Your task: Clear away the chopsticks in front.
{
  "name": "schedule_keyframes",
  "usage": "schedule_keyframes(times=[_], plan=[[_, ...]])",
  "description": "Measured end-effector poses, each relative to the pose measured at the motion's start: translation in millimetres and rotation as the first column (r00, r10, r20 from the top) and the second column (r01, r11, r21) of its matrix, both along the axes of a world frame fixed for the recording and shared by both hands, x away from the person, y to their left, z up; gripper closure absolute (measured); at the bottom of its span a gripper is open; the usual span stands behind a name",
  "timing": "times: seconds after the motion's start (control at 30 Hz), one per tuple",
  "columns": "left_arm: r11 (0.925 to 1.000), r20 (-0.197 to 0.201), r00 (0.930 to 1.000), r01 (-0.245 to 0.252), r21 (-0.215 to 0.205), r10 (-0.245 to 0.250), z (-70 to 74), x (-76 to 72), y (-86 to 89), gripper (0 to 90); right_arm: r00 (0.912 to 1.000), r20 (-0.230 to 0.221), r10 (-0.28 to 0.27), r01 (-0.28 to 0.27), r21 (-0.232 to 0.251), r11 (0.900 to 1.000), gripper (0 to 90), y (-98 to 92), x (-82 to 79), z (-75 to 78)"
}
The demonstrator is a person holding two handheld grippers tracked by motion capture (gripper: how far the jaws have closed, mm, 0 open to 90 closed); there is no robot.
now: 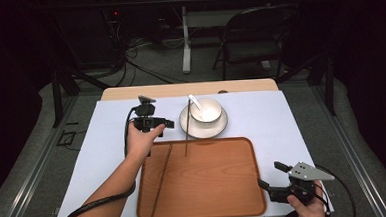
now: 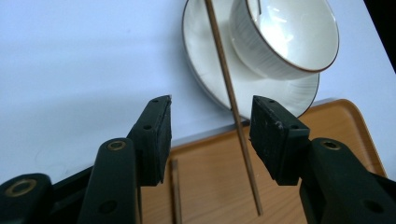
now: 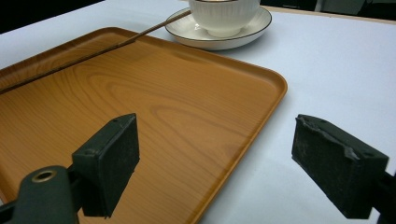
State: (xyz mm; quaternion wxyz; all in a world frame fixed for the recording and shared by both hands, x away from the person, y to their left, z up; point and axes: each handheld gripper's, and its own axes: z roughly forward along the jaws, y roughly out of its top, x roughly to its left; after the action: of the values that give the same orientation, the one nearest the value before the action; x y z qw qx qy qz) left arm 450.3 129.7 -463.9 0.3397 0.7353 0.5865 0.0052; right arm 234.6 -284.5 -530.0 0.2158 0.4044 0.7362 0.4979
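At the tray's (image 1: 243,151) far edge, left gripper (image 2: 210,133) is hovering open around the chopstick (image 2: 232,107) leaning on the saucer (image 2: 205,70); next, closing squarely on it. Right gripper (image 3: 215,158) is idling open.

One thin dark-brown chopstick (image 1: 186,131) lies nearly straight, pointing toward 12 o'clock. Its far end rests on the rim of the white saucer (image 1: 222,127), just at the 9 o'clock side of the white bowl (image 1: 209,112) standing there, and its near end lies on the wooden tray (image 1: 210,187). A second chopstick (image 1: 161,183) of the same kind lies flat on the tray's 9 o'clock side, slanted, with its far tip toward 1 o'clock and its near tip toward 7 o'clock.
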Motion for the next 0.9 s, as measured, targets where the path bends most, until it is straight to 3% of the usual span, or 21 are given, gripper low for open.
schedule_keyframes(times=[0.47,0.63,0.83,0.9], plan=[[0.9994,0.004,0.9994,-0.035,0.003,0.035,6.5,33.7,-18.4,52.0,1.0,0.004,0.002,-0.002,0.004,1.0,14.7,-0.5,-0.3,0.0],[0.9989,-0.006,0.9991,-0.043,-0.02,0.043,4.4,39.9,-23.0,57.5,1.0,0.002,0.004,-0.004,0.003,1.0,14.7,-0.4,0.1,-0.1],[0.9995,-0.051,0.9984,-0.024,-0.022,0.023,-12.3,44.6,-38.4,64.9,1.0,0.003,0.007,-0.007,0.001,1.0,14.7,-0.5,-0.2,0.0],[0.9999,-0.07,0.9974,-0.015,-0.001,0.015,-20.9,46.2,-45.5,68.3,1.0,0.004,0.006,-0.006,0.005,1.0,14.7,-0.6,-0.2,-0.1]])
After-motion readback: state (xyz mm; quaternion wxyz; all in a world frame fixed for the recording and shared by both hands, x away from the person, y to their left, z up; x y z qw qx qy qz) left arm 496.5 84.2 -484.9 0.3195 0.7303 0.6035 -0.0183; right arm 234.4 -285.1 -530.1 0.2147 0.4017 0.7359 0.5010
